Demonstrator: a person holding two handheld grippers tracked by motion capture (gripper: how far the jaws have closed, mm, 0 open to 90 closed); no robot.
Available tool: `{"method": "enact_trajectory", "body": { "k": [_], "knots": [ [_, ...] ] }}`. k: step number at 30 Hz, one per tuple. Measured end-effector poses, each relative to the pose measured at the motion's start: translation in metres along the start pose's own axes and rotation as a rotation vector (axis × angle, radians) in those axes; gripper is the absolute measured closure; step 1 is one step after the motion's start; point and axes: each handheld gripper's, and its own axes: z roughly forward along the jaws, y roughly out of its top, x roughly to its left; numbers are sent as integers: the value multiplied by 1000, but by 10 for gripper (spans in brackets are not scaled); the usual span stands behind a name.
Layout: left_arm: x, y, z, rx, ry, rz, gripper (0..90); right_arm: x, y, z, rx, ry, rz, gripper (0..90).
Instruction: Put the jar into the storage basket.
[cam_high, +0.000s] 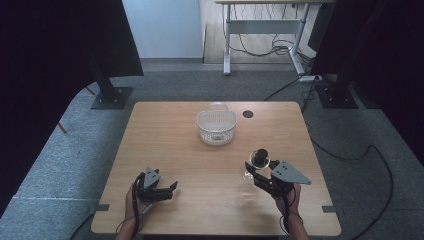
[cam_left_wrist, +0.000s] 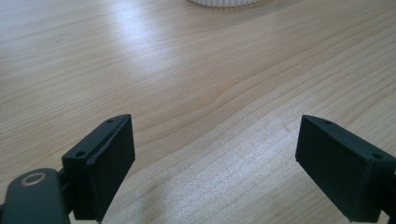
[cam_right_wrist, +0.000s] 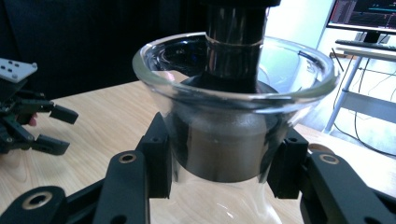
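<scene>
A clear glass carafe (cam_high: 258, 162) (cam_right_wrist: 299, 79) with a flared rim stands at the table's right front. A dark cylindrical stopper (cam_right_wrist: 235, 42) sits in its mouth. My right gripper (cam_high: 254, 172) (cam_right_wrist: 224, 163) is shut on the carafe's neck, one jaw pressed to each side just under the rim. I cannot tell whether the carafe's base rests on the wood. My left gripper (cam_high: 172, 189) (cam_left_wrist: 215, 154) lies low over the table at the left front, jaws wide open with bare wood between them. It also appears open at the left of the right gripper view (cam_right_wrist: 51, 128).
A white ribbed basket (cam_high: 216, 126) (cam_left_wrist: 224, 2) with a handle stands at the table's middle back. A dark round hole (cam_high: 248, 114) is in the tabletop just right of it. Beyond the table are stand bases, floor cables and a desk with a monitor (cam_right_wrist: 364, 16).
</scene>
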Motion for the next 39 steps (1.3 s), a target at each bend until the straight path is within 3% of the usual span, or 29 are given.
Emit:
{"method": "enact_trajectory", "body": {
  "k": [23, 39],
  "knots": [
    [1, 0, 0, 0, -28, 1, 100, -1, 57, 38, 22, -11, -43, 517],
    [3, 0, 1, 7, -51, -2, 98, 4, 80, 91, 67, -15, -71, 517]
  ]
}}
